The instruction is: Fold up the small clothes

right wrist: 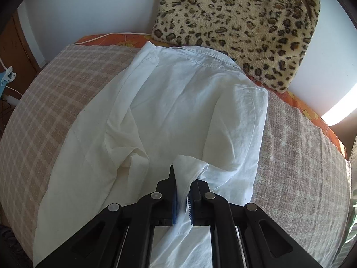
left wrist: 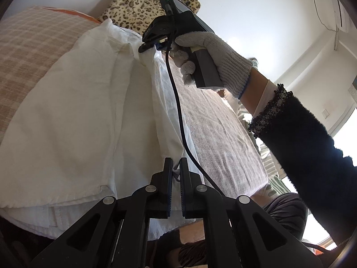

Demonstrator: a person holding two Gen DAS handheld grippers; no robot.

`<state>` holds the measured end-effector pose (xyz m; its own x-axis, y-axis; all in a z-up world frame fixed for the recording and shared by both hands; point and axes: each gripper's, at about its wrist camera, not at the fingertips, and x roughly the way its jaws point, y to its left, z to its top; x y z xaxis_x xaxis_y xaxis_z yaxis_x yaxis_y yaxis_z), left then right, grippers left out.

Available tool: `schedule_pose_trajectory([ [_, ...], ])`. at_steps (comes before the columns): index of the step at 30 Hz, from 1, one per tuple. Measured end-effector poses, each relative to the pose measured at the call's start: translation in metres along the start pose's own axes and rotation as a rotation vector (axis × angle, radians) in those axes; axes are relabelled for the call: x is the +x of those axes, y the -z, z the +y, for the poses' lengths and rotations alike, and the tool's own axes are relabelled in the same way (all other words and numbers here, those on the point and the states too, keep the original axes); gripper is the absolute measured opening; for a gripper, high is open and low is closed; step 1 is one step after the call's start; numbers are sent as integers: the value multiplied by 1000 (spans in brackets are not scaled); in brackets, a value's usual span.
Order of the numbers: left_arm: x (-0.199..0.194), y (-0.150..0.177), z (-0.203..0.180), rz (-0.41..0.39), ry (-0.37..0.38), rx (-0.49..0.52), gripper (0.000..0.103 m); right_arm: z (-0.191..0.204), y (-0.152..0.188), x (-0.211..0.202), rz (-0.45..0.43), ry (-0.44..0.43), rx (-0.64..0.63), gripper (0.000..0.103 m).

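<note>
A white shirt [left wrist: 73,120] lies spread on a checked beige bed cover [left wrist: 29,49]. My left gripper [left wrist: 176,167] is shut on a pinch of the shirt's near edge, which it holds lifted. Farther along the same edge, a gloved hand [left wrist: 214,53] holds my right gripper [left wrist: 149,45], its jaws clamped on the cloth. In the right wrist view the right gripper [right wrist: 183,185] is shut on a raised fold of the white shirt [right wrist: 178,102], whose collar lies at the far end. The lifted side of the shirt hangs between the two grippers.
A leopard-print cushion [right wrist: 241,22] leans against the white wall behind the shirt's collar. The checked bed cover [right wrist: 299,147] extends both sides of the shirt. A black cable [left wrist: 178,111] trails from the right gripper. A dark-sleeved arm [left wrist: 312,147] crosses the right. Striped clothes [left wrist: 270,163] lie at the bed's edge.
</note>
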<state>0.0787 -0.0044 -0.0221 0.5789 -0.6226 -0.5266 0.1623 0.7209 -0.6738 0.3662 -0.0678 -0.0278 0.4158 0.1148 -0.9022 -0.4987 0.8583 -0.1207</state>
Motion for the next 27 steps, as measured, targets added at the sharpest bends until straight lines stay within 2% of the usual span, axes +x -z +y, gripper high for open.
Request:
schedule_pose_trajectory([
  [7,-4,8,15,12,-30,-40,4,23,-8,17,32,28,-31,6],
  [13,-6,12,15,17,-35,-42,4,32,-13,15,30,42,-39,6],
  [14,-5,11,16,19,-35,-46,4,32,-14,14,27,28,-36,6],
  [15,-4,10,16,20,-34,-50,4,31,-15,12,30,8,-30,12],
  [16,-5,10,16,19,-32,-51,4,28,-17,8,38,-42,-18,19],
  [18,-6,11,16,12,-22,-53,4,15,-19,-7,18,-183,39,24],
  [20,-7,10,15,9,-11,-58,4,-1,-19,-24,-11,-262,74,26],
  [23,-8,9,15,5,-7,-68,4,-20,-7,-43,-32,-316,122,31],
  [27,-2,9,15,21,-13,-74,11,-29,22,-52,-25,-290,129,31],
])
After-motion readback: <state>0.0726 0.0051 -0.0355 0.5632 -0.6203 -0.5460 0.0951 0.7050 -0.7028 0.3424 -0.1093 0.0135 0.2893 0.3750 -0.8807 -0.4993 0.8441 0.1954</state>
